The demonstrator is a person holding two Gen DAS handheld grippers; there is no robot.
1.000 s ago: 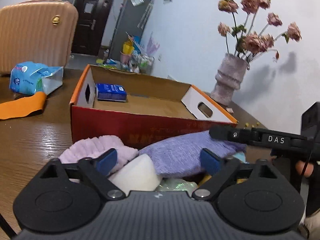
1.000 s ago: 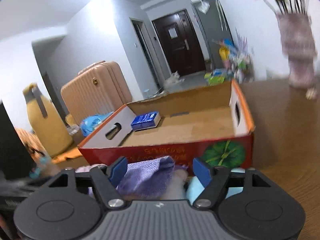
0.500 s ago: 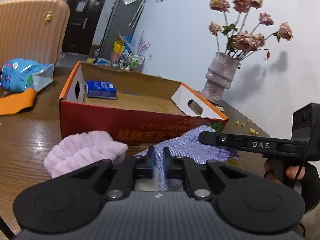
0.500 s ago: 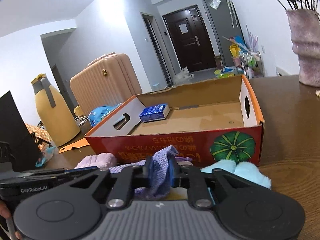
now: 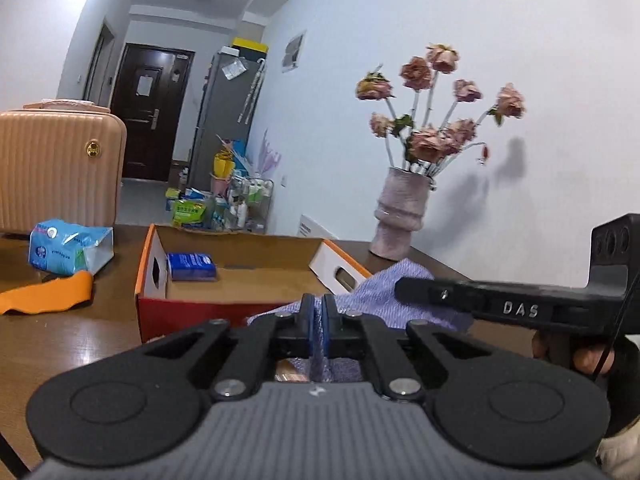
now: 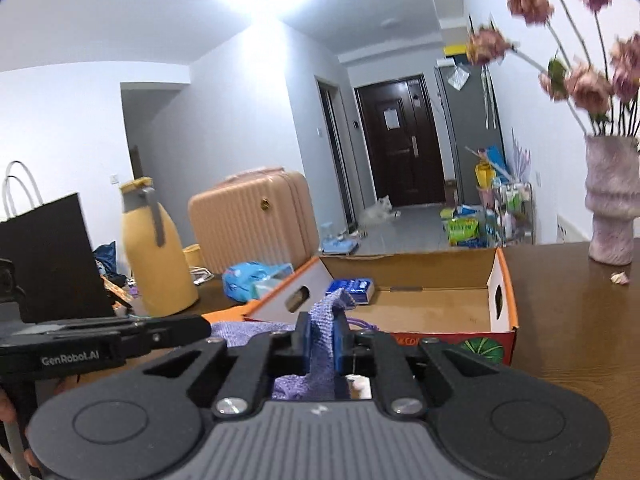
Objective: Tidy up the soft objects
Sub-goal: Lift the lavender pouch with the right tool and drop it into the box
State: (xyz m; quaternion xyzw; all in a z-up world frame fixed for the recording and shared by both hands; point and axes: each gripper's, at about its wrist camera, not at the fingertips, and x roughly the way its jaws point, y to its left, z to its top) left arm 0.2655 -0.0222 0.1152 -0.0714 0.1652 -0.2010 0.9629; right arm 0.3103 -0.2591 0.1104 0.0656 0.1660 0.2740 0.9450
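Both wrist cameras look forward, low over the table's (image 5: 60, 344) near edge; they share the cardboard box (image 5: 240, 280), perhaps slightly blurred rightward.

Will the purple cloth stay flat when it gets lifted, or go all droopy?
Probably droopy: the purple cloth bunches between the right gripper and sags toward the left gripper. It looks knitted, so likely light and not slippery.
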